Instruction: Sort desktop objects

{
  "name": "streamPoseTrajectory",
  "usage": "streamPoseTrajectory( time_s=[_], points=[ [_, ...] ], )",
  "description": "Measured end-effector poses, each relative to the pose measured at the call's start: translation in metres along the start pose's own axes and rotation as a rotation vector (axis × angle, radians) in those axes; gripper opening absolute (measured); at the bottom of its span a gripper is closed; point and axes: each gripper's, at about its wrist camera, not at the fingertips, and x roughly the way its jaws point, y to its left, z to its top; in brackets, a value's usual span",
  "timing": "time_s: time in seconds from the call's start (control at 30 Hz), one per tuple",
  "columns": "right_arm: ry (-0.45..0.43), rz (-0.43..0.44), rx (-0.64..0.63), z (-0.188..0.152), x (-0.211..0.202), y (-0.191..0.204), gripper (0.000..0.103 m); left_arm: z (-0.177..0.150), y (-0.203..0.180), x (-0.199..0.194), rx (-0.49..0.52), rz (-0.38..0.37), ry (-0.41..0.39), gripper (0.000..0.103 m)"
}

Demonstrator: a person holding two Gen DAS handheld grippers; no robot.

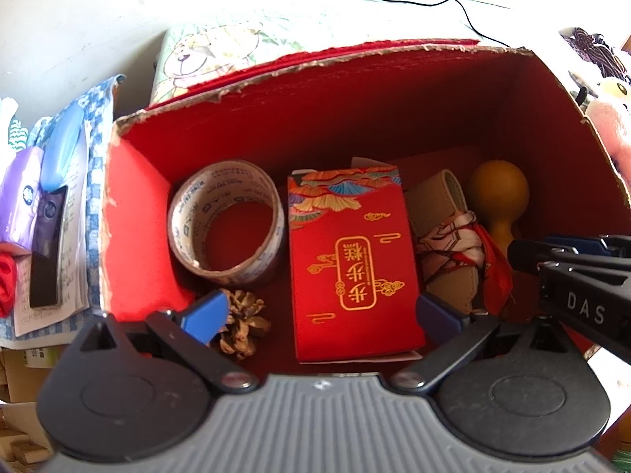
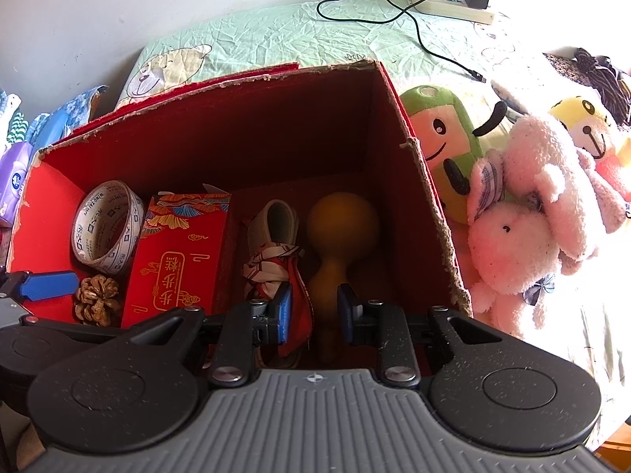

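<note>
So the red cardboard box [image 1: 130, 213] is where everything sits, open at the top with torn, ragged edges. Along its floor from left to right: a roll of printed packing tape [image 1: 226, 222] lying on its side, a red gift box with gold lettering [image 1: 351, 264] lying flat, a beige pouch wrapped in a red and white scarf [image 1: 449, 236], and a yellowish gourd [image 1: 499, 201] by the right wall. A small pine cone [image 1: 242, 321] is on the floor just in front of the tape, beside the gift box.

Left claw [image 1: 319, 313] is wide open over the near edge of the box, its blue fingertips on either side of the gift box's near end and not touching it as far as I can see. Right claw [image 2: 313, 311] hangs inside the box over the gourd's narrow neck, fingers close on each side of it. Can't tell if they actually touch it, since the gourd is blurry there, but there's a clear gap between the pads.

Outside, the box rests on a bed with a pale green bear-print sheet [image 2: 252, 39]. Plush toys [image 2: 524, 213] are piled just right of the box, a power strip [image 2: 449, 0] with a black cable sits at the back, and tissue packs [image 1: 19, 197] and papers are stacked to the left.
</note>
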Motion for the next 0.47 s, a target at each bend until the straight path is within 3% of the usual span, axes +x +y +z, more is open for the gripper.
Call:
streamPoseTrajectory(
  time_s=[0.13,0.47],
  points=[
    [0.0,0.002,0.0,0.0004,-0.0002,0.0001,0.026,0.0001,0.0007,0.0002,-0.01,-0.015,0.005,0.098],
    [-0.012,0.011,-0.009,0.0004,-0.0012,0.0047,0.026,-0.0001,0.0014,-0.0048,-0.018,0.031,-0.031,0.09]
  ],
)
